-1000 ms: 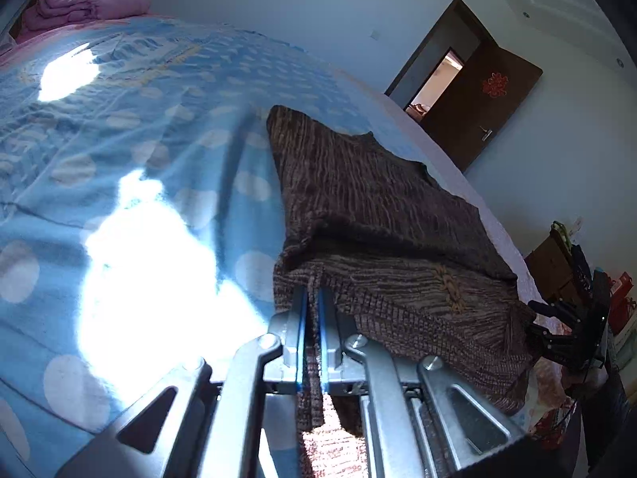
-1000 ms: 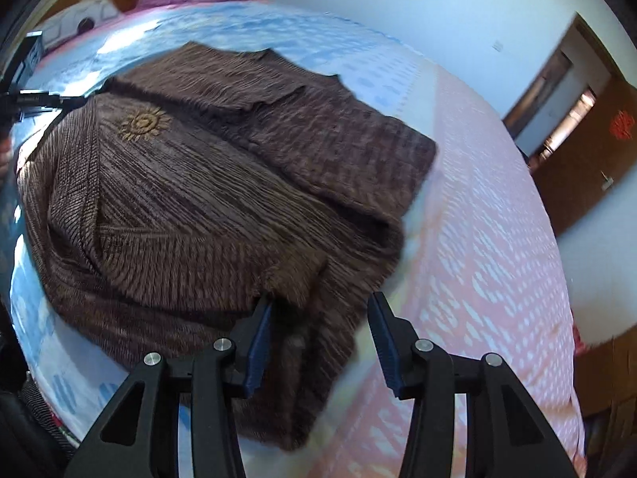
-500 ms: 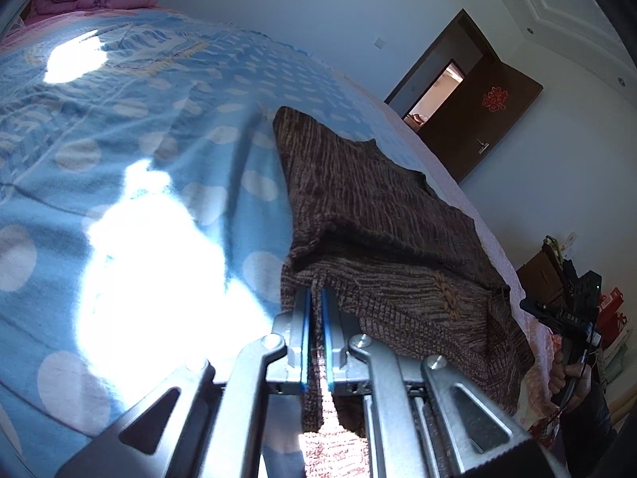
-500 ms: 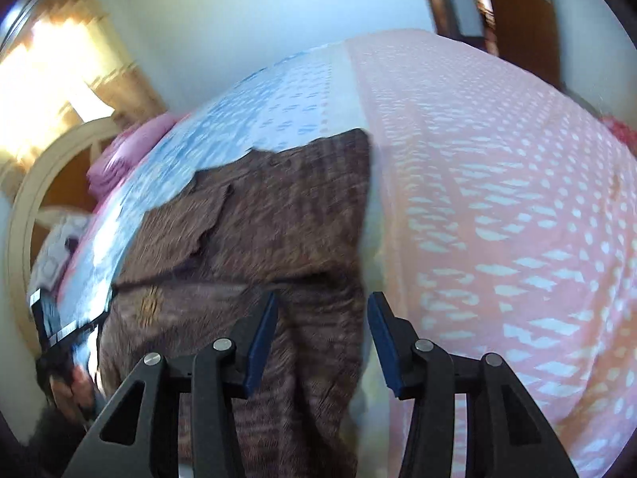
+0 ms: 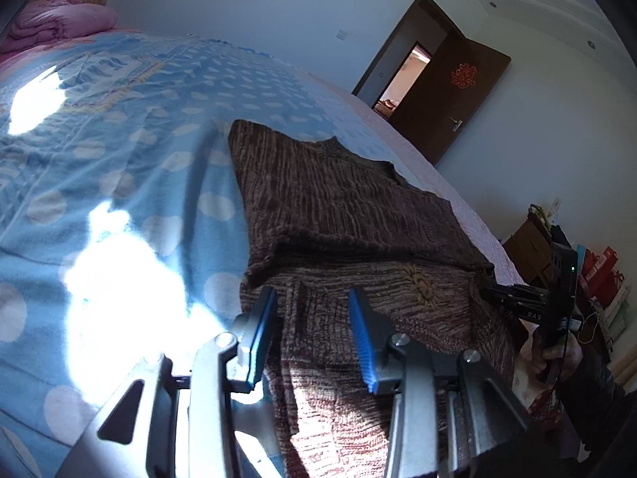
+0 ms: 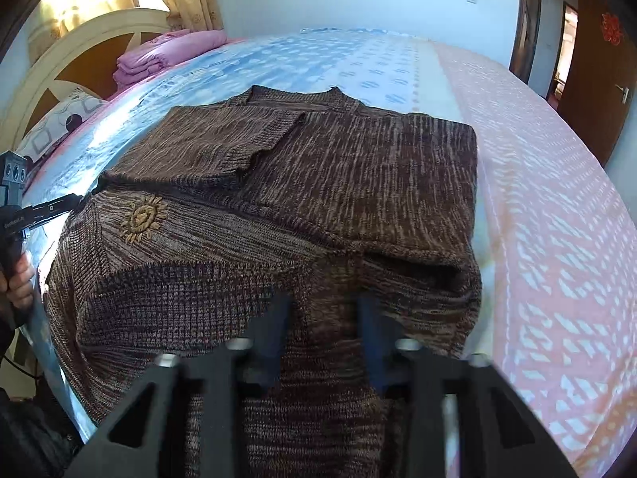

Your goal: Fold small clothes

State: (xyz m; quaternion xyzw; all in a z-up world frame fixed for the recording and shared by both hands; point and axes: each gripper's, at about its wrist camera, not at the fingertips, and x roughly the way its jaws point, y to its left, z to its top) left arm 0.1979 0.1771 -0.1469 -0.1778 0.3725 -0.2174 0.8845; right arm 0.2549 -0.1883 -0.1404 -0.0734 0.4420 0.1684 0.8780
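Observation:
A brown knitted sweater point(image 6: 318, 199) with a gold sun emblem point(image 6: 143, 219) lies on the bed, its sleeves folded in over the body. It also shows in the left wrist view point(image 5: 358, 231). My left gripper point(image 5: 312, 310) is open, its blue pads on either side of the sweater's near left edge, holding nothing. It shows from the side in the right wrist view point(image 6: 59, 207). My right gripper point(image 6: 324, 314) is open just above the sweater's lower hem. It also shows in the left wrist view point(image 5: 501, 294) at the sweater's right edge.
The bed has a blue polka-dot cover point(image 5: 119, 159) on one side and a pink patterned cover point(image 6: 557, 219) on the other. Folded pink bedding point(image 6: 159, 55) lies by the headboard point(image 6: 79, 47). A brown door point(image 5: 450, 87) stands open. Furniture and bags point(image 5: 597, 275) stand beside the bed.
My left gripper has opened and let go of the sweater's edge. My right gripper swung away toward the pink side, then back over the sweater's hem, staying open.

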